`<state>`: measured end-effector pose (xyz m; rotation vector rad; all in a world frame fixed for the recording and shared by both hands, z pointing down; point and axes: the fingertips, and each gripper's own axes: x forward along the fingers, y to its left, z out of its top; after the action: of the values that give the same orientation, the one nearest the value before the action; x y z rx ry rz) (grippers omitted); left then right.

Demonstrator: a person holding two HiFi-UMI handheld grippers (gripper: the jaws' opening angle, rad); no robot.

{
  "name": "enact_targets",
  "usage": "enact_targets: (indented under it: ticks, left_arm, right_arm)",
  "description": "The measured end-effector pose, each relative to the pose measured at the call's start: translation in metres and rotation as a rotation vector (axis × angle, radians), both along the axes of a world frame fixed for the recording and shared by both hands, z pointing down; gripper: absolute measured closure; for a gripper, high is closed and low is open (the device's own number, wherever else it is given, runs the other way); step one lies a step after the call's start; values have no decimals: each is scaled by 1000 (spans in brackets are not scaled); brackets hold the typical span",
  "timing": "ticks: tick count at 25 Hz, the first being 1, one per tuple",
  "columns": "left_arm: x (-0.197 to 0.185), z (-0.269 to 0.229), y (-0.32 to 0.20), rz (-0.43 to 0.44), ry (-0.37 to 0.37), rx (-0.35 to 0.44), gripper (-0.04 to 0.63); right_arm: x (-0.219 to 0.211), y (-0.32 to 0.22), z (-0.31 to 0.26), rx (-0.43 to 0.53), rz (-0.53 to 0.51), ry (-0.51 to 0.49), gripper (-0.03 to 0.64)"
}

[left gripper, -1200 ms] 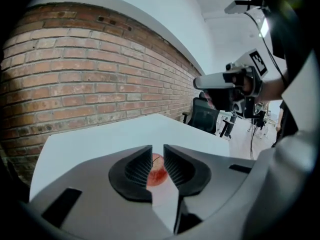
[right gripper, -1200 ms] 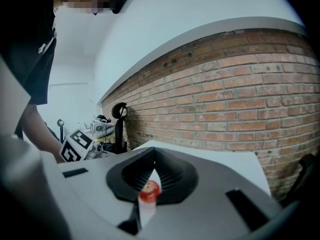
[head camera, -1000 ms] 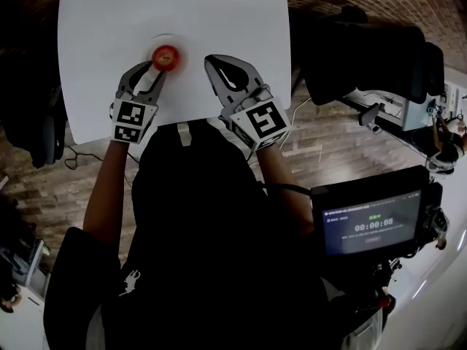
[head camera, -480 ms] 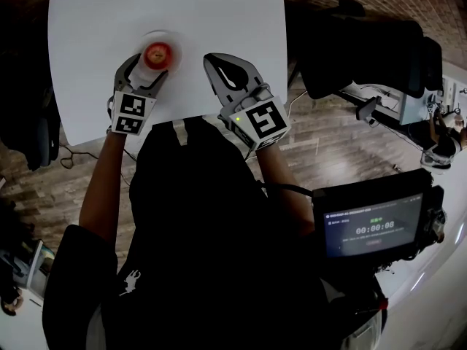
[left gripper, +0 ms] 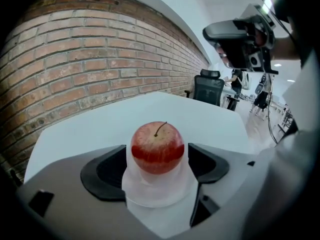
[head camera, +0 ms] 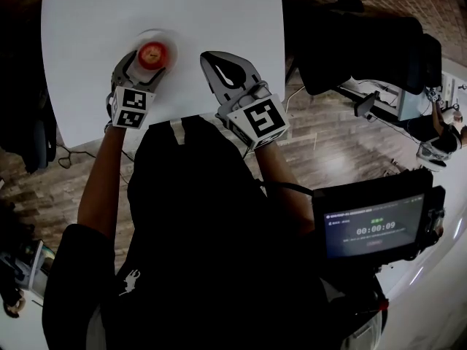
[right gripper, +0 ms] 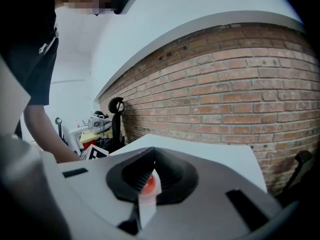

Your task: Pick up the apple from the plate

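A red apple (head camera: 152, 52) stands upright, stem up, on a small white plate (head camera: 169, 38) on the white table (head camera: 219, 13). My left gripper (head camera: 146, 65) reaches over the plate's near side and its jaws are opening. In the left gripper view the apple (left gripper: 157, 147) sits on the plate (left gripper: 156, 196) between the two black pads (left gripper: 106, 171), with a thin gap on each side. My right gripper (head camera: 218, 63) hovers to the right of the plate, jaws together and holding nothing. Through the narrow slit between its jaws the right gripper view shows a sliver of the apple (right gripper: 148, 184).
The table's near edge (head camera: 190, 117) runs just in front of my body. A black office chair (head camera: 365, 49) stands to the right of the table, and a monitor (head camera: 372, 224) on a rig sits at the lower right. A brick wall (left gripper: 75, 59) lies beyond the table.
The left gripper's jaws have spread wide and sunk down around the apple, which they now flank. The right gripper has stayed where it was.
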<state>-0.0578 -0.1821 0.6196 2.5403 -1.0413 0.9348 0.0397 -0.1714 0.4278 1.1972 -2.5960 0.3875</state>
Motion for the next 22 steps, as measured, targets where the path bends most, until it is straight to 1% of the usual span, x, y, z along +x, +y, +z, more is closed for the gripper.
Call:
enact_targets:
  ticks: [13, 22]
  left_arm:
    - [6, 10, -8, -1, -22, -3, 212]
    - [6, 12, -12, -3, -20, -11, 212]
  right_arm:
    - [1, 0, 2, -6, 2, 10, 612]
    - [3, 0, 2, -4, 10, 7, 612]
